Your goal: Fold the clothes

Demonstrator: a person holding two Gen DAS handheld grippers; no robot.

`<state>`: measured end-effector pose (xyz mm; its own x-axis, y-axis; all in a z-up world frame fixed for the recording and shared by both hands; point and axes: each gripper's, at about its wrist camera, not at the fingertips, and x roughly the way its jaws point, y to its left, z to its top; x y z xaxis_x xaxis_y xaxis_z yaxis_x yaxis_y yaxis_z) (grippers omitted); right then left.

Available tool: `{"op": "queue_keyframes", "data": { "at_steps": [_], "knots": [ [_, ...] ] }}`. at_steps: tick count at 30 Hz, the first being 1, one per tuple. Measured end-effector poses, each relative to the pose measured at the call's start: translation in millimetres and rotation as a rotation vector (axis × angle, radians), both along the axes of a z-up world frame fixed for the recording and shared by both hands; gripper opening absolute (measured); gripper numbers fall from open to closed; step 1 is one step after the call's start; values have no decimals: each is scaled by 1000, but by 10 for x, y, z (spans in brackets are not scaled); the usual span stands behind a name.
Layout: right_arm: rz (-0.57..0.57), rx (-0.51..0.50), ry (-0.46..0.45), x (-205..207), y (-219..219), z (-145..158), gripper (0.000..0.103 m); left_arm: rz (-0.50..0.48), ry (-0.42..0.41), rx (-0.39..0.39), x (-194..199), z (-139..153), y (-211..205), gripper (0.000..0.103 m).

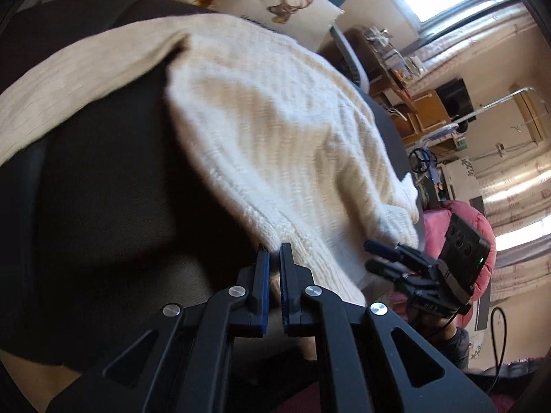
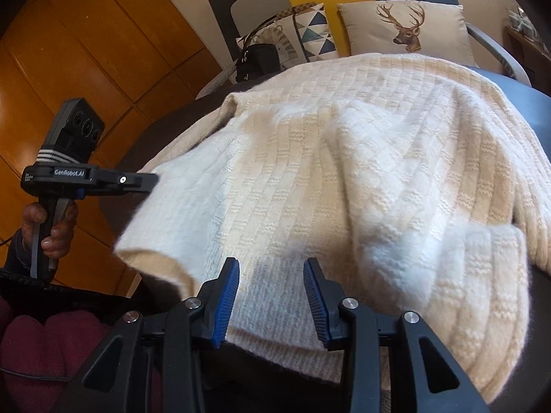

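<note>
Pinching the sweater (image 1: 275, 144) hem, the left tool (image 1: 274, 258) lifts soft, thick, droopy knit off the dark seat (image 1: 103, 189); the right tool (image 2: 272, 275) hovers spread over the hem, a good hold.

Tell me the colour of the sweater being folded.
Cream-white knit sweater, clearest in the right wrist view.

Cream knit sweater (image 2: 344, 172) spread rumpled on dark seat, hem lifted.
</note>
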<state>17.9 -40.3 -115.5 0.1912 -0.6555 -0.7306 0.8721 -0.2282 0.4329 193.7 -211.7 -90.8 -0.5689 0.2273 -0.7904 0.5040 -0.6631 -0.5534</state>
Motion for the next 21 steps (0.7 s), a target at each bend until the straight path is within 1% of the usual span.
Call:
{"op": "queue_keyframes", "data": {
  "at_steps": [2, 4, 6, 7, 9, 11, 12, 13, 15, 17, 18, 19, 21],
  "knots": [
    [19, 4, -6, 39, -81, -14, 39, 35, -49, -14, 175, -123, -65, 4],
    [30, 21, 2, 73, -166, -41, 39, 68, -81, 3, 295, -264, -132, 4],
    [47, 57, 14, 115, -273, -96, 39, 88, -106, 3, 375, -364, -177, 4],
    [56, 59, 14, 135, -317, -101, 39, 98, -112, 13, 396, -392, -188, 4],
    [74, 63, 13, 177, -404, -110, 39, 103, -92, 46, 421, -389, -205, 5],
    [104, 45, 14, 241, -509, -56, 39, 116, -79, 41, 453, -343, -255, 5],
    [130, 47, 23, 289, -585, -48, 39, 126, -58, 34, 481, -298, -275, 5],
    [152, 58, 27, 337, -649, -70, 39, 158, -33, 30, 531, -243, -328, 8],
    [198, 80, 34, 433, -778, -113, 39, 183, -26, 18, 544, -207, -400, 12],
    [253, 132, 21, 570, -912, -236, 39, 185, -39, 13, 487, -246, -413, 13],
    [277, 138, 33, 641, -955, -274, 43, 175, -52, 15, 418, -298, -386, 14],
    [294, 122, 50, 697, -985, -276, 42, 163, -65, 18, 348, -351, -358, 14],
    [295, 109, 23, 691, -988, -240, 43, 122, -112, 0, 182, -470, -278, 14]
  ]
}}
